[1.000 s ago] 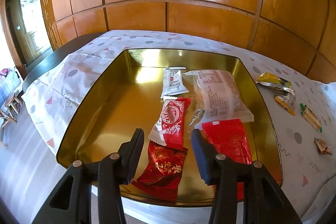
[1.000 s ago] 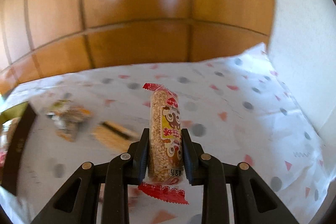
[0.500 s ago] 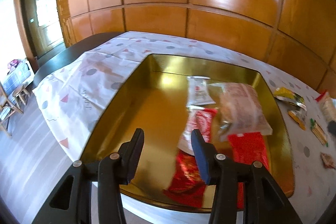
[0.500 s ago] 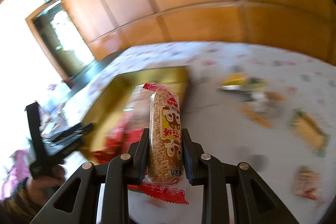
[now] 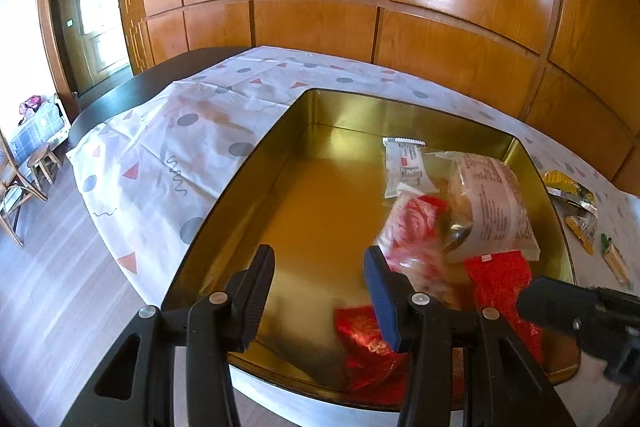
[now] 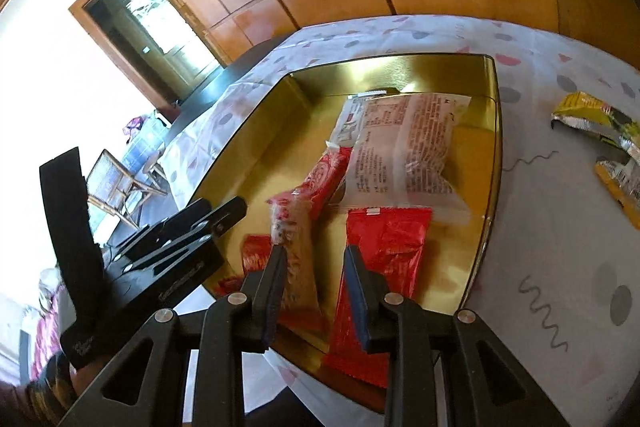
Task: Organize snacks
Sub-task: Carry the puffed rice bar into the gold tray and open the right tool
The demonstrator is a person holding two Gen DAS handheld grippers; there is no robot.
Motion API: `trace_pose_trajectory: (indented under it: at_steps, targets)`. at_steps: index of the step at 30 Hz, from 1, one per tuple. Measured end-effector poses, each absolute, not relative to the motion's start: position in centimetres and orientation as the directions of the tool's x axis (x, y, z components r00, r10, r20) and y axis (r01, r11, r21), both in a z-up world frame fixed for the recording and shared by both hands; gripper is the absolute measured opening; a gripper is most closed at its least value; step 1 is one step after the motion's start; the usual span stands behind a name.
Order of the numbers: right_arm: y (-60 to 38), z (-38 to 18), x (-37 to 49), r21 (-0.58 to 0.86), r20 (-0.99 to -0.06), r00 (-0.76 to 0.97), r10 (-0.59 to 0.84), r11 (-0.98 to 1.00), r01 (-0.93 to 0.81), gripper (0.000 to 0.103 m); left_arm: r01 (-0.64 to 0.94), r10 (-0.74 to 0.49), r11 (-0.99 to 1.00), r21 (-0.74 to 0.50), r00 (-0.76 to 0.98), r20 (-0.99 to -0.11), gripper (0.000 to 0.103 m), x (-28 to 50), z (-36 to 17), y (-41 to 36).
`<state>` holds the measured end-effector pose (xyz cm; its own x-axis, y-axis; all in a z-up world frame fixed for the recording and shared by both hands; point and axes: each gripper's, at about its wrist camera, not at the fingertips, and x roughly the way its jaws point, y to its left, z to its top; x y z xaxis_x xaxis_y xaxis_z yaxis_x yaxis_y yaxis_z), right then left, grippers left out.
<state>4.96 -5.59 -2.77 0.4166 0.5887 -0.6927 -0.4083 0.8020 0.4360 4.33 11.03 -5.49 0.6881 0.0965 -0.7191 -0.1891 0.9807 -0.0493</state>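
Both tongs (image 6: 314,287) over gold tray (image 6: 494,163)

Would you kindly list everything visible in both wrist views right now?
tray: one, gold, on tablecloth
tablecloth: one, white with grey and pink shapes, over table
large packet: one, translucent, printed, in tray
small packet: one, white, tray's far end
red-and-white packet: one, in tray
plain red packet: one, in tray
red-and-gold packet: one, tray's near edge
rice bar: one, beige, blurred, between right fingers
yellow packet: one, on cloth beside tray
left hand-held gripper: black, open, empty
right hand-held gripper: black, over tray
hand: one, holding left gripper
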Motion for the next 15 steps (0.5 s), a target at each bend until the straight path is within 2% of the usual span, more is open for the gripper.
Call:
trace_pose_trajectory:
  at_steps: [8,15]
  targets:
    - [-6.2,-1.4,2.8,0.286,-0.686,0.537,0.491,0.860,-0.422,0.030,-0.164,0.082,0.986,-0.043,0.686,-0.723,0.048,4.2,-5.5,10.0]
    - [-7.2,-0.9,2.3,0.236,-0.675,0.588,0.446,0.885,-0.401,0.030,-0.123,0.054,0.991,-0.044,0.692,-0.720,0.048,3.9,-5.1,8.7]
